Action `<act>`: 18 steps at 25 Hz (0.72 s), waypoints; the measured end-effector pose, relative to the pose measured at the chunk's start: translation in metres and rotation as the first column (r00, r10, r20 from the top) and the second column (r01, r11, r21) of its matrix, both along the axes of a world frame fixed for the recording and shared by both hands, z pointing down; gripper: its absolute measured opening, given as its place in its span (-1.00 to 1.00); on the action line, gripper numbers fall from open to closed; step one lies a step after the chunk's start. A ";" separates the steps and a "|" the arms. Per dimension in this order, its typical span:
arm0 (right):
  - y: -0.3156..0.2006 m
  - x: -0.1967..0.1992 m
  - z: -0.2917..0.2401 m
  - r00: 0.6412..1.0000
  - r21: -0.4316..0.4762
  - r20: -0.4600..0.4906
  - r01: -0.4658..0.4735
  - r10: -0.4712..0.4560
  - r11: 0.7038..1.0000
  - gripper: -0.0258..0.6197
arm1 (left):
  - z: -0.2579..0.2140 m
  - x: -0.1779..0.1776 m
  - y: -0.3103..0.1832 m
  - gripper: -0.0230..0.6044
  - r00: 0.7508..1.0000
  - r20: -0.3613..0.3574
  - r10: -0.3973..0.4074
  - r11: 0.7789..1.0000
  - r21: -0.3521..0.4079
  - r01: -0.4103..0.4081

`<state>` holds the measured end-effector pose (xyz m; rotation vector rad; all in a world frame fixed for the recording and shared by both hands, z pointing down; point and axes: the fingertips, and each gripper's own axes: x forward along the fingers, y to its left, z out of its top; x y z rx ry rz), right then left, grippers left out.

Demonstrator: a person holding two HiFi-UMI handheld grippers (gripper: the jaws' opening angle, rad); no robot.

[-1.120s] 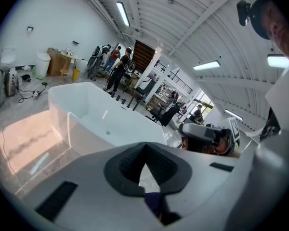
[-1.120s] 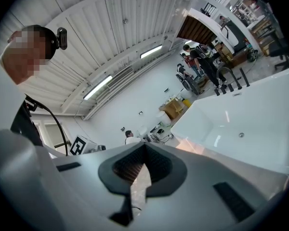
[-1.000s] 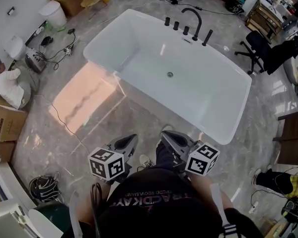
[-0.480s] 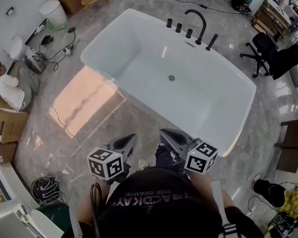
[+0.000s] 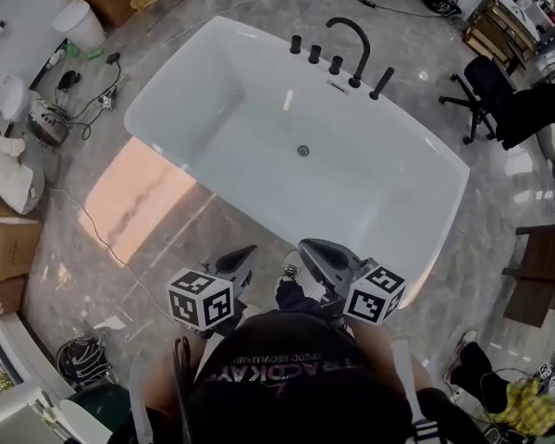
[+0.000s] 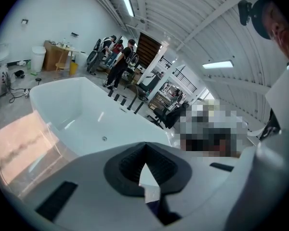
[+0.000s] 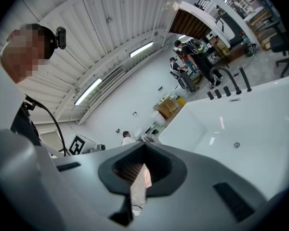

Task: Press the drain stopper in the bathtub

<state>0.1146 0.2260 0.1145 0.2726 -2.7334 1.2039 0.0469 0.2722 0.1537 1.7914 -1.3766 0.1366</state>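
White bathtub (image 5: 192, 89) stands on the grey stone floor (image 5: 259, 225), with its small round drain stopper (image 5: 302, 151) in the middle of the tub bottom, out from the black faucet (image 5: 350, 35) on the far rim. The left gripper (image 5: 243, 253) and right gripper (image 5: 307, 248) hang side by side just outside the tub's near edge, well apart from the stopper. Each has its jaws closed together on nothing.

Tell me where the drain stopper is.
In the head view, the drain stopper sits on the bathtub floor, near its middle, a little toward the black faucet on the far rim.
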 end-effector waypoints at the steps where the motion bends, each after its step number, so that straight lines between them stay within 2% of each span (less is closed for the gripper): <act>1: -0.007 0.001 0.000 1.000 -0.003 -0.002 -0.004 0.004 1.000 -0.88 | -0.001 0.000 -0.008 -0.92 1.000 0.000 0.003 1.000 0.000 -0.003; 8: -0.052 0.003 0.002 0.999 -0.017 0.027 -0.021 0.021 1.000 -0.88 | -0.004 -0.001 -0.047 -0.92 0.999 0.031 0.008 1.000 -0.011 -0.007; 13: -0.067 0.002 0.008 1.000 -0.032 0.025 -0.017 0.017 0.999 -0.88 | -0.006 -0.005 -0.064 -0.92 0.999 0.043 0.008 1.000 -0.013 -0.008; 18: -0.080 0.005 0.010 0.998 -0.036 0.032 -0.054 0.056 0.998 -0.88 | -0.008 -0.009 -0.078 -0.92 0.998 0.057 0.029 1.000 -0.003 -0.029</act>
